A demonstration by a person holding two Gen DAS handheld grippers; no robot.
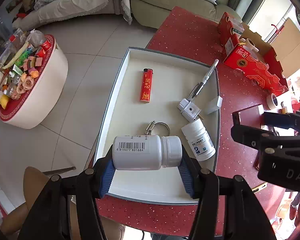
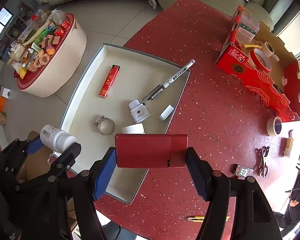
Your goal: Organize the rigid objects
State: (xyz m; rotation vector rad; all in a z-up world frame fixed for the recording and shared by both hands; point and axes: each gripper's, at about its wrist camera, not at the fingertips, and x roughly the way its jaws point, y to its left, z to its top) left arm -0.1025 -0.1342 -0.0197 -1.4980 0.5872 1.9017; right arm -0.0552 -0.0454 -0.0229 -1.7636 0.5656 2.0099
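My left gripper [image 1: 147, 172] is shut on a white pill bottle [image 1: 146, 152], held sideways above the near end of a white tray [image 1: 118, 92]. It also shows in the right wrist view [image 2: 56, 139]. My right gripper [image 2: 151, 172] is shut on a red box [image 2: 151, 151], held above the tray's near right edge. In the tray [image 2: 80, 92] lie a red lighter [image 1: 145, 85], a marker pen [image 1: 205, 80], a white plug [image 1: 189, 110], a metal hose clamp [image 1: 158, 127], a second white bottle [image 1: 199, 141] and a small white block [image 1: 214, 104].
The tray sits on a red speckled table [image 2: 210, 120]. An open red carton [image 2: 260, 74] holds tape rolls. A tape roll [image 2: 275, 126], scissors [image 2: 262, 160] and a yellow cutter [image 2: 202, 218] lie on the table. A cluttered round stool [image 1: 28, 84] stands on the floor at left.
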